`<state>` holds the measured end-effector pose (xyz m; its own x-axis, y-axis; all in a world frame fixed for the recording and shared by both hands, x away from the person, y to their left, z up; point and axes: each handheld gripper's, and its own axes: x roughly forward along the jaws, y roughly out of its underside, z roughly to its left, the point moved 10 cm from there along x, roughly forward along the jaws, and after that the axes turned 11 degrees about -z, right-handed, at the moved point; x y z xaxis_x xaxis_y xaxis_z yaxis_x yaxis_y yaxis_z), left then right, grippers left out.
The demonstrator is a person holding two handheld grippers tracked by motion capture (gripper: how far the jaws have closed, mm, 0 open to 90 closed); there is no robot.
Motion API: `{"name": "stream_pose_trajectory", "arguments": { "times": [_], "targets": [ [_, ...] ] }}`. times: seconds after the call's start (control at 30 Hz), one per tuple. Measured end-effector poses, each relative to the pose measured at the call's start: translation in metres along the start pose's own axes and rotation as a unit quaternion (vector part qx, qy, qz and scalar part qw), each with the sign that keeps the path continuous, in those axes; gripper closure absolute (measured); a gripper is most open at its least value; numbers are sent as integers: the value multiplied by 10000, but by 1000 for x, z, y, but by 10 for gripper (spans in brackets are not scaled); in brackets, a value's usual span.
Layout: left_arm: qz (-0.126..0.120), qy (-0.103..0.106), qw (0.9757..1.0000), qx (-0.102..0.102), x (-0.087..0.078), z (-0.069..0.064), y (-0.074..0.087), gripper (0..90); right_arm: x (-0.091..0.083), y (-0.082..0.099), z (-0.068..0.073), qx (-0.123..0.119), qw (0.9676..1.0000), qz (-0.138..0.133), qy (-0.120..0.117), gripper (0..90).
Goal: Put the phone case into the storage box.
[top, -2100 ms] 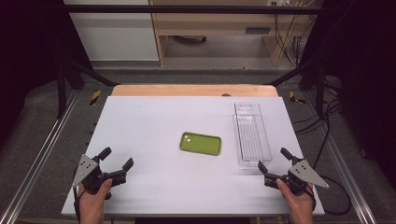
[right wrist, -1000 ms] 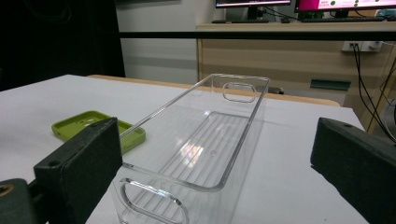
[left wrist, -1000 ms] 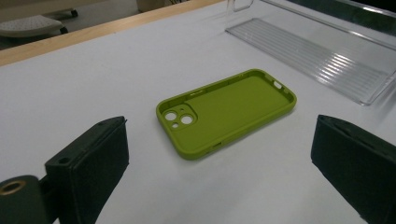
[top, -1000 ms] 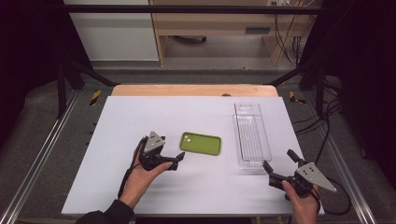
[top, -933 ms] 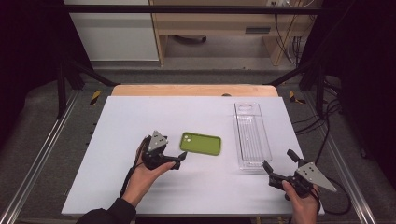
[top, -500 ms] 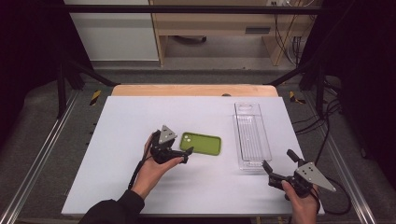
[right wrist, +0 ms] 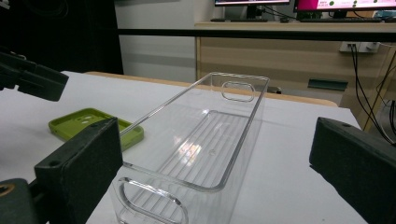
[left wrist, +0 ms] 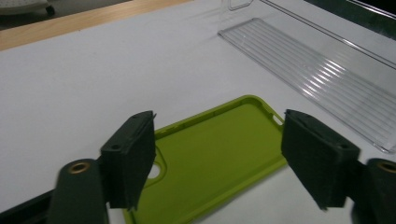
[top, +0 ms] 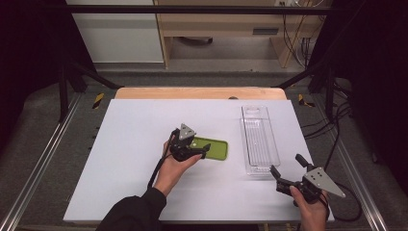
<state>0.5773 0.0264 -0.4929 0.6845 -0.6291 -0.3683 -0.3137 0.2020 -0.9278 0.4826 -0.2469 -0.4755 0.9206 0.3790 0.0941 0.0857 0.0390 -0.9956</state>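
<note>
Left gripper [top: 201,150] hovers over the near-left end of the green case [top: 215,149], which lies flat, hollow side up, near the middle of the white table [top: 134,130]. In the left gripper view the case [left wrist: 215,158] sits between and below the two black pads [left wrist: 130,158], which stand apart on either side of it without pressing on it. The jaws have just been closing, yet a clear gap remains between each pad and the rim of the case. A dark sleeve [top: 132,216] leads up from the bottom edge to the hand on this gripper.

Right gripper [top: 287,171] rests at the near-right corner of the table, jaws spread wide with nothing between them. It points at the near end of the clear tray [top: 260,139], just short of it. In the right gripper view the tray [right wrist: 210,140] stands lengthwise ahead, with the case [right wrist: 88,123] beside it at the left, apart from it.
</note>
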Motion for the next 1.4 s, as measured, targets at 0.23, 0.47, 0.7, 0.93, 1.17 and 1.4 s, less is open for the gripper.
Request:
{"name": "stream_pose_trajectory", "arguments": {
  "times": [0.23, 0.47, 0.7, 0.93, 1.17, 1.4],
  "targets": [
    [52, 126, 9999, -82, 9, -6, 4, 530, -1, -1, -1, 7, 10000, -24, 17, 30],
    [398, 214, 9988, -193, 18, -16, 15, 869, 0, 0, 0, 3, 10000, 0, 7, 30],
    [854, 163, 9959, -243, 33, -19, 31, 900, 0, 1, 0, -38, 10000, 22, 1, 32],
    [1184, 196, 9924, -280, 35, -20, 41, 900, 0, 1, 0, -69, 10000, 48, -20, 32],
    [1426, 284, 9887, -360, 26, -20, 44, 900, 1, 1, 1, -81, 10000, 40, -9, 32],
    [1449, 479, 9877, -350, 3, -28, 54, 900, 1, 1, 1, -80, 10000, 50, -10, 31]
  ]
}}
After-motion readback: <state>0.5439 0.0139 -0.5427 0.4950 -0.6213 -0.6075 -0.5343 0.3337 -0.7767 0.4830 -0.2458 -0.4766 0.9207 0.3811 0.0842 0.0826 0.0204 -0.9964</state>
